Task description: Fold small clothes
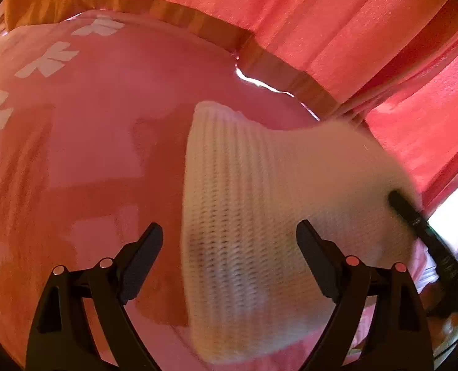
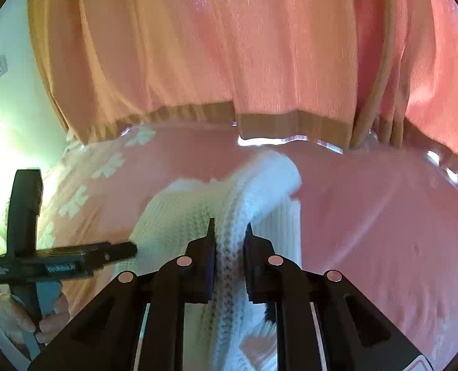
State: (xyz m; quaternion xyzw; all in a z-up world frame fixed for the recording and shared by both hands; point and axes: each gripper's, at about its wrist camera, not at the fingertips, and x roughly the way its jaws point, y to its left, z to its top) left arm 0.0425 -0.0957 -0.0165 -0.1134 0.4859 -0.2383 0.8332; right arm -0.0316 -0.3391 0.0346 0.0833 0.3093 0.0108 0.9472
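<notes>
A white ribbed knit (image 2: 229,204) is seen pinched by a bunched fold between the right tongs (image 2: 229,238), low in the centre of the right wrist view, its free part draped over towards the pink cover (image 2: 383,216) behind. In the left wrist view the same knit (image 1: 244,204) fills the centre and right of the frame, blurred, with the left tongs (image 1: 229,235) spread wide: the knit lies between their pads but is not pressed by either, so it is judged to be released on that side. At the left edge of the right wrist view the left tongs (image 2: 120,252) are seen beside the knit's edge, apart from it or barely touching; which cannot be told. The surface cannot be told for certain; a patterned pink cover below orange curtains (image 2: 198,46) is shown. The risk is judged to lie in the single narrow grip: with only a ridge of stretchy cloth held, the hanging weight could pull it free, or the loose part could swing and collapse into a crooked heap. A misaligned fold could follow if the left tongs are closed on the wrong layer, since the edges are hidden by blur.
</notes>
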